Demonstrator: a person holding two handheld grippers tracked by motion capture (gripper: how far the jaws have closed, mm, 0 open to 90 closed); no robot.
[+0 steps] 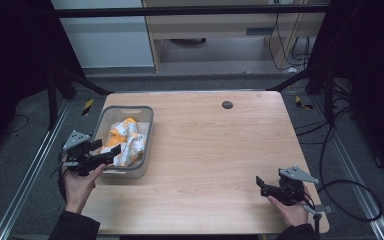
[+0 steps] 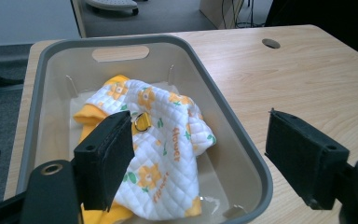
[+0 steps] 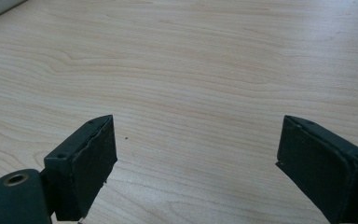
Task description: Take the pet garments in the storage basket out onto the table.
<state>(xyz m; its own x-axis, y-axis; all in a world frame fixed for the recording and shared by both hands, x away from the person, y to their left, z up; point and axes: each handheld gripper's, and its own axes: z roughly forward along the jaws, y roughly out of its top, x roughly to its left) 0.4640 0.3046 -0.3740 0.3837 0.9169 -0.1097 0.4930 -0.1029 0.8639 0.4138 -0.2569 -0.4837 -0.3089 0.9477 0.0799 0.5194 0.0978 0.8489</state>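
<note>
A quilted white and yellow cloth with orange flowers lies crumpled inside a grey plastic bin at the table's left side; the cloth and bin also show from above. My left gripper hovers over the bin's near edge, open, nothing between its jaws; in the left gripper view the left gripper straddles the bin's right wall. My right gripper rests open near the table's front right corner, over bare wood in the right gripper view.
The wooden table has a dark round cable hole near its far edge. Cables trail on the floor at the right. A metal frame rail runs along the left side.
</note>
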